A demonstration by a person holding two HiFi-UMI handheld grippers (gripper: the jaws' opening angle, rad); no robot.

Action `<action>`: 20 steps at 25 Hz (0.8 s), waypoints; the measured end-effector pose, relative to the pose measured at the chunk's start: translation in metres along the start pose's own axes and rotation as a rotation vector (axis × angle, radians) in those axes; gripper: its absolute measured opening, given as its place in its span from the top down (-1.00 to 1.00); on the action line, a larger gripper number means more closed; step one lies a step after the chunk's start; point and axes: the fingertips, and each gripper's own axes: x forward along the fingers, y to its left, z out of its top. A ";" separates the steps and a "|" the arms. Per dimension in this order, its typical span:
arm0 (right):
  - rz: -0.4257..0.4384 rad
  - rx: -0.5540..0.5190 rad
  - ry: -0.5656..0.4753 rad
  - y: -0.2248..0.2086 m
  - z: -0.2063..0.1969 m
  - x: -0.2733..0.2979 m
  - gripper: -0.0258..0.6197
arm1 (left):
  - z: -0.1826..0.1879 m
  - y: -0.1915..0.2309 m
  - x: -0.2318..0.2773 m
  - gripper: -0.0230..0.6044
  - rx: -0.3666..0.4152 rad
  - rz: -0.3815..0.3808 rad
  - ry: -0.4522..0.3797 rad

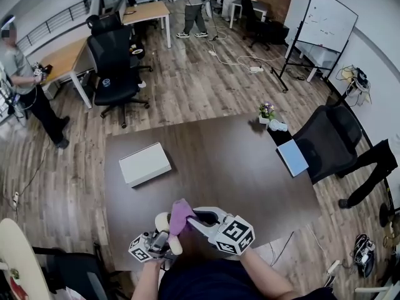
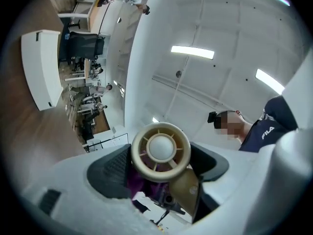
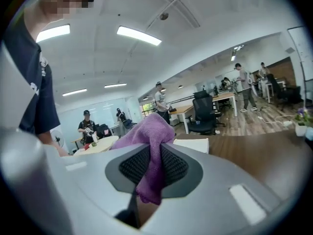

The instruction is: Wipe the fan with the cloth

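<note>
Fan (image 2: 160,151) near the table's (image 1: 250,167) six o'clock edge
Your left gripper (image 1: 164,241) clamps it, light, brittle plastic, seemingly by the handle; right gripper (image 1: 192,219) pinches the soft cloth (image 3: 149,146).

Legible text: one item.

1. Shirt (image 2: 276,119), left gripper view: the brand word "FILA" in white capitals on dark blue cloth, set at a slant across the chest.
2. Shirt (image 3: 22,92), right gripper view: white print shows only in part at the cloth's edge. It cannot be read.
3. Whiteboard (image 1: 327,20), head view: small coloured marks on the white face, too small to read.
4. Left cube (image 1: 140,247) and right cube (image 1: 235,235), head view: each face carries a square black-and-white marker pattern inside a white border. These are coded patterns, not characters.
</note>
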 end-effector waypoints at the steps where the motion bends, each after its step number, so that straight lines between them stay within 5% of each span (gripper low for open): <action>1: -0.039 0.035 -0.014 -0.011 0.003 -0.001 0.70 | -0.005 -0.002 0.001 -0.23 -0.011 -0.008 0.010; 6: -0.103 0.083 0.007 -0.027 -0.001 -0.005 0.70 | -0.016 -0.001 0.000 -0.23 -0.024 0.002 0.018; 13: 0.149 0.003 0.155 0.041 -0.040 -0.007 0.70 | 0.023 0.007 -0.009 -0.23 -0.019 0.034 -0.170; 20: 0.326 -0.040 0.221 0.091 -0.054 -0.015 0.70 | 0.048 0.012 -0.017 -0.23 -0.001 0.065 -0.248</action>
